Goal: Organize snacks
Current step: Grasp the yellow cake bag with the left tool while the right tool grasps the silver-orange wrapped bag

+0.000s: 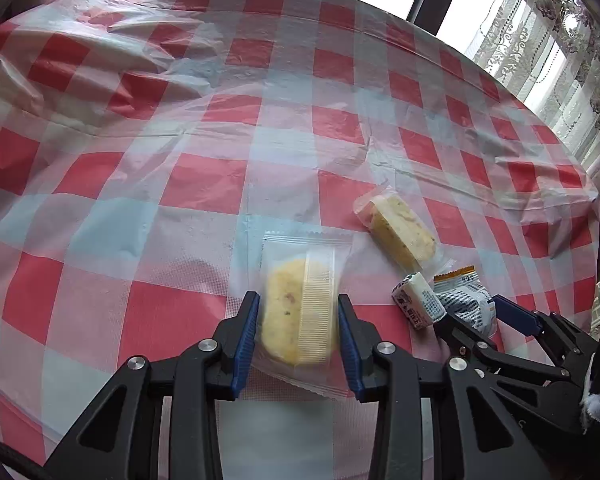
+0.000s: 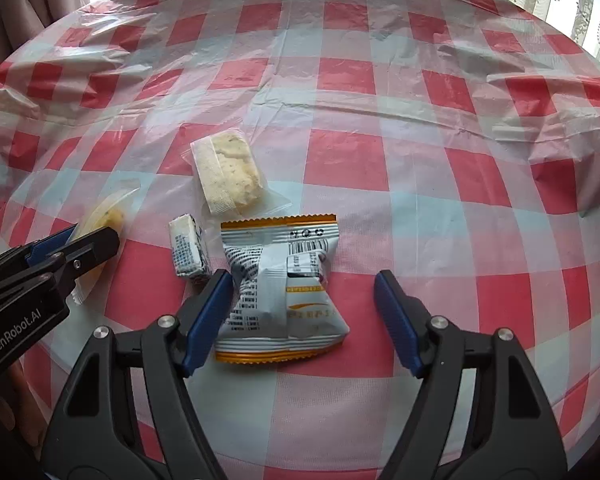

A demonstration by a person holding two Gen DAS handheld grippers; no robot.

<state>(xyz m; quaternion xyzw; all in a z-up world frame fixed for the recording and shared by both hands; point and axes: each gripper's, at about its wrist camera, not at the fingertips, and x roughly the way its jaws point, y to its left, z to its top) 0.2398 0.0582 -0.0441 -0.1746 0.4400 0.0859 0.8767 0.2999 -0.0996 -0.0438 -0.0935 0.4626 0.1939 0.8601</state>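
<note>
A round yellow cookie in a clear wrapper [image 1: 296, 312] sits between the blue pads of my left gripper [image 1: 298, 340], which is shut on its two sides; the right wrist view shows that same cookie [image 2: 106, 216] at the left gripper's tips [image 2: 88, 242]. My right gripper [image 2: 304, 316] stands open over a white-and-orange snack packet [image 2: 284, 288]. Its left pad [image 2: 210, 316] touches the packet's edge, and the right pad stays well off it. A second clear-wrapped cookie [image 2: 230, 172] and a small white wrapped sweet [image 2: 188, 254] lie just beyond.
A wrinkled red-and-white checked plastic cloth [image 1: 204, 184] covers the round table. Its far edge curves along a window with a lace curtain [image 1: 556, 52] at the back right. In the left wrist view the right gripper [image 1: 476, 316] is close by on the right.
</note>
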